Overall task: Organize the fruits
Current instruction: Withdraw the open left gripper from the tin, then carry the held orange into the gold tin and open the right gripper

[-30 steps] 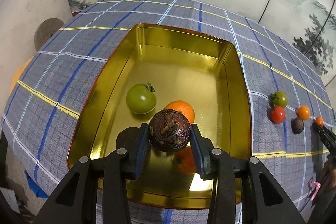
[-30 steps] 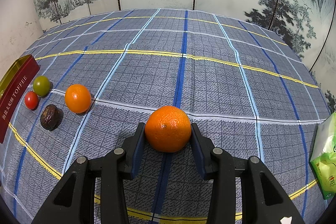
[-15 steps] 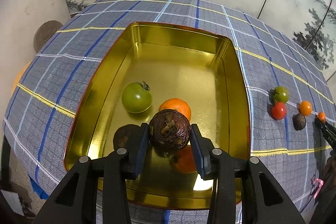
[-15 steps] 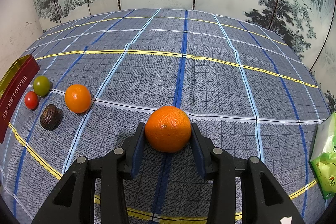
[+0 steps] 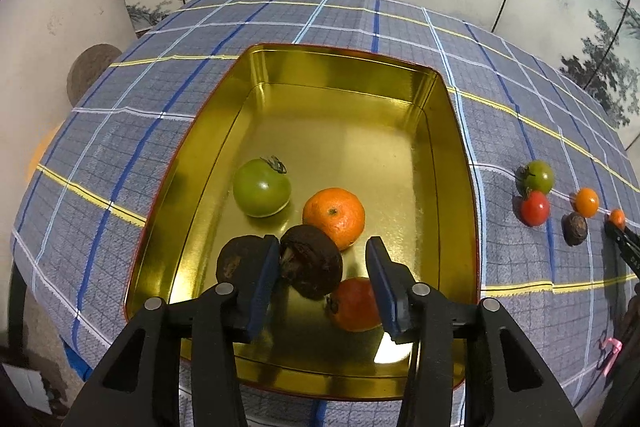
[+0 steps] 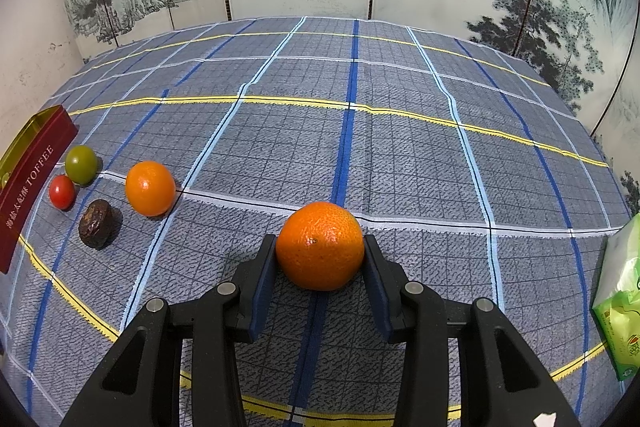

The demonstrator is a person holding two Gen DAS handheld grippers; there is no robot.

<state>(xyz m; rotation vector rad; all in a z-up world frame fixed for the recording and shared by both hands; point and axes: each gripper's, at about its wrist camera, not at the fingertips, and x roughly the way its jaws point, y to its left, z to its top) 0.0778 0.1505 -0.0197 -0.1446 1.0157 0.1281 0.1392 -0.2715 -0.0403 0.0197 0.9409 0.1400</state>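
**A:** ok so the left wrist cam looks straight down into the gold tin [image 5: 452,131]. The left gripper [image 5: 324,263] has its jaws opening, and the dark wrinkly fruit [image 5: 311,261] sits between them, leaning on the left pad with a clear gap to the right one. So not a pinch. Can't tell if it's resting on the tin floor or mid-drop.

**B:** what else is in the tin?

**A:** a green tomato [image 5: 262,187], a tangerine [image 5: 334,217] just behind the dark fruit, a reddish-orange fruit [image 5: 354,305] under the right finger, and a second dark fruit [image 5: 236,261] half hidden behind the left finger. The right cam shows none of that. It only catches the tin's red outer wall with TOFFEE printed on it [image 6: 28,187] at its left edge.

**B:** and the right one?

**A:** the right gripper [image 6: 320,255] is narrow, both pads pressed on a big orange [image 6: 320,245], over the plaid tablecloth [image 6: 400,155] well away from the tin. Whether the orange touches the cloth, can't say.

**B:** leftovers on the cloth?

**A:** both cams see them beside the tin: small green tomato [image 6: 81,164], red cherry tomato [image 6: 62,191], dark date-looking thing [image 6: 96,223], smaller orange [image 6: 150,188]. Only the right cam shows a green packet [image 6: 620,299] at the far right. Only the left cam shows the right tongs from outside, tiny at its right edge with an orange dot at the tips.
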